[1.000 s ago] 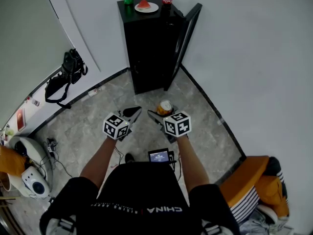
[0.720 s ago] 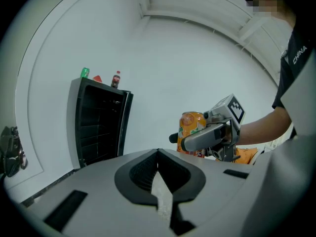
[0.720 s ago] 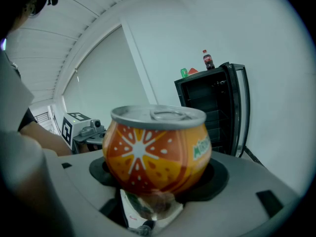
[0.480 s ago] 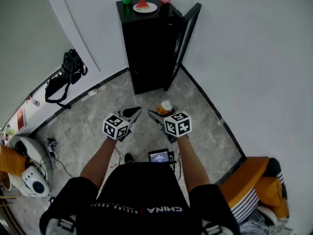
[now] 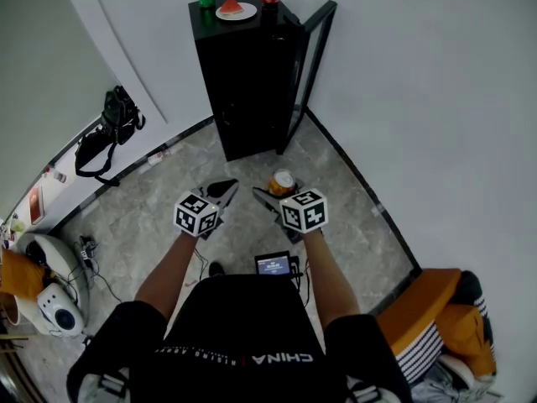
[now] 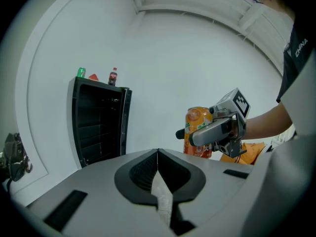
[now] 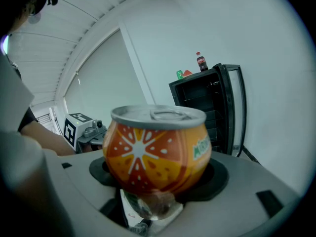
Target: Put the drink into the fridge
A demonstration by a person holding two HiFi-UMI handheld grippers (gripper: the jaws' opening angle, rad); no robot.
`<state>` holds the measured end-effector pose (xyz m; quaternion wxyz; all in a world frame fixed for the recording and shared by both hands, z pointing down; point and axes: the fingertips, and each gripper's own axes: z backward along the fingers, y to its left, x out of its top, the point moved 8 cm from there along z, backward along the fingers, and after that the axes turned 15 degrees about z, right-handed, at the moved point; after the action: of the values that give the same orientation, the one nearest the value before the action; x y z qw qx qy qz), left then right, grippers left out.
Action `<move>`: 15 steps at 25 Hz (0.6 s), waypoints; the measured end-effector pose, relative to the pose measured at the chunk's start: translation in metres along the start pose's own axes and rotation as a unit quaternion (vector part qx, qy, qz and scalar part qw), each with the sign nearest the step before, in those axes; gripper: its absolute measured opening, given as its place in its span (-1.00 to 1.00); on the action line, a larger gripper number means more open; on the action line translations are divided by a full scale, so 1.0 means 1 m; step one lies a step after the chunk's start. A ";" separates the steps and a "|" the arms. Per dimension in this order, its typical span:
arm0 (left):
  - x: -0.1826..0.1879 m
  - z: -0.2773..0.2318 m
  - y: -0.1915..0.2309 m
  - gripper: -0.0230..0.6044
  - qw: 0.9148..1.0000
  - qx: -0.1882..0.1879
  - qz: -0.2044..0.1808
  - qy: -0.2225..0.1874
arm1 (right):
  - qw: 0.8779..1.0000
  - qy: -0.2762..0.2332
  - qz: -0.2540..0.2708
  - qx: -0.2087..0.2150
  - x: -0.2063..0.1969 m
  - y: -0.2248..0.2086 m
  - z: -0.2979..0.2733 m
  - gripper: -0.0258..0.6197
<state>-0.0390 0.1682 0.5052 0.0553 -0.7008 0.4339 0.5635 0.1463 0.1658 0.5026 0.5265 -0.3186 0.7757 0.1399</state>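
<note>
Jaws of the right gripper point(image 5: 275, 193) stood wide, clamped on an orange aluminium drink can point(image 7: 157, 149). The left gripper point(image 6: 158, 154) sat pressed together, empty.

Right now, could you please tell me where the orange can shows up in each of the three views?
Head view: orange can at centre, below the fridge.
Left gripper view: orange can right of centre, upright against the white wall.
Right gripper view: orange can centre foreground, between the right gripper's fingers.
Shared landmark: the black fridge, door open: top centre, left, right respectively.
</note>
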 end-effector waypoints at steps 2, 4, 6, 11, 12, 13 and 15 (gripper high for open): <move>0.000 -0.007 -0.006 -0.89 1.000 0.005 0.003 -0.006 | 1.000 -0.001 -0.003 -0.001 -0.003 -0.009 0.008 0.14; 0.000 -0.013 -0.014 -0.89 1.000 0.006 0.006 -0.014 | 1.000 -0.002 -0.008 0.000 -0.007 -0.018 0.015 0.14; -0.002 -0.017 -0.022 -0.89 1.000 0.002 0.008 -0.024 | 1.000 -0.001 -0.011 0.002 -0.012 -0.024 0.021 0.14; -0.009 -0.025 -0.024 -0.89 1.000 0.007 0.010 -0.019 | 1.000 0.001 -0.029 0.005 -0.022 -0.032 0.019 0.14; -0.009 -0.026 -0.021 -0.89 1.000 0.007 0.013 -0.017 | 0.999 0.001 -0.032 0.006 -0.023 -0.033 0.017 0.14; -0.009 -0.028 -0.017 -0.89 1.000 0.007 0.015 -0.016 | 0.999 0.002 -0.033 0.006 -0.024 -0.035 0.013 0.14; -0.008 -0.033 -0.007 -0.89 1.000 0.005 0.018 -0.013 | 0.999 0.004 -0.035 0.003 -0.024 -0.038 0.006 0.14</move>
<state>-0.0104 0.1580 0.5207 0.0542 -0.6855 0.4483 0.5711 0.1809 0.1482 0.5266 0.5293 -0.3444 0.7664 0.1174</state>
